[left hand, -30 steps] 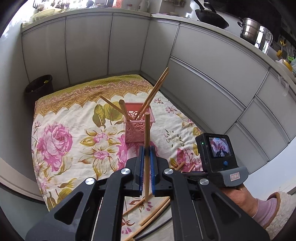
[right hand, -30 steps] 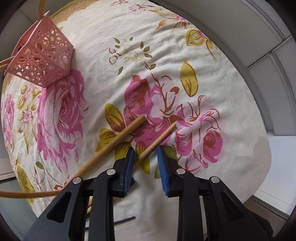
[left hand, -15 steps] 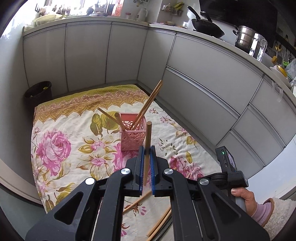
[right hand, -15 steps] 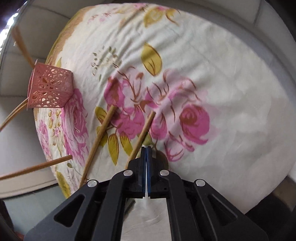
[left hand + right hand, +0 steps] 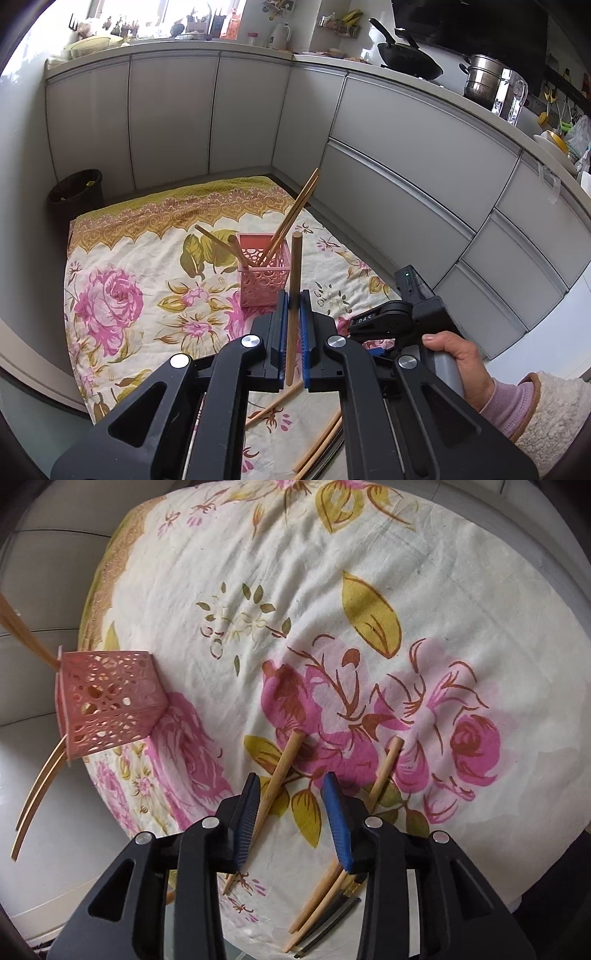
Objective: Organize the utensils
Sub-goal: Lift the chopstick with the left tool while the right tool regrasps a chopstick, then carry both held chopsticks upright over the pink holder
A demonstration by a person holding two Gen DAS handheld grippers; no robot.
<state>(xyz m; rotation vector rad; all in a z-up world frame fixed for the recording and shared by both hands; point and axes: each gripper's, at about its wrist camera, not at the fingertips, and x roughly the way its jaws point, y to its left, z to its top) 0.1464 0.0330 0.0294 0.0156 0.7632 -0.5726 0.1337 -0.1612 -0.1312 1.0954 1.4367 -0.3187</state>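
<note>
Left claw (image 5: 293, 325): clamped on one wooden chopstick (image 5: 294, 280), held near upright between the blue pads (image 5: 282, 325). Top end sticks up past the fingertips, bottom end hangs just below them. It sits in the air on the near side of the pink basket (image 5: 263, 273), not in it.

Pink basket: perforated, square, standing on the floral cloth (image 5: 122, 266) that covers the tabletop. Several chopsticks already inside it: two long ones (image 5: 299, 210) leaning up and to the right, two shorter ends (image 5: 218, 238) leaning left. In the right wrist view the same pink basket (image 5: 107, 705) shows at the left edge, with chopstick ends poking out past its rim.

Right claw (image 5: 290, 819): jaws wide apart, nothing gripped. It hangs low over the floral cloth (image 5: 332, 554) near the front edge. A loose chopstick (image 5: 273, 786) lies on the cloth between the two fingers, closer to the left pad; cannot tell if it touches it. A second loose chopstick (image 5: 386, 768) lies just outside the right finger, running under it. Two more chopstick tips (image 5: 314, 904) show below the claw near the cloth edge, side by side, next to a thin dark strip (image 5: 332, 926).

Left wrist view also catches the person's right hand (image 5: 454, 354) on the handle of the other tool, pink cuff at the wrist, and a few loose chopsticks (image 5: 273, 402) on the cloth under the left claw.

Background: grey cabinet doors (image 5: 173, 118) around the corner, black bin (image 5: 75, 192) on the floor at left, wok (image 5: 410, 61) and steel pot (image 5: 484, 81) up on the counter.
</note>
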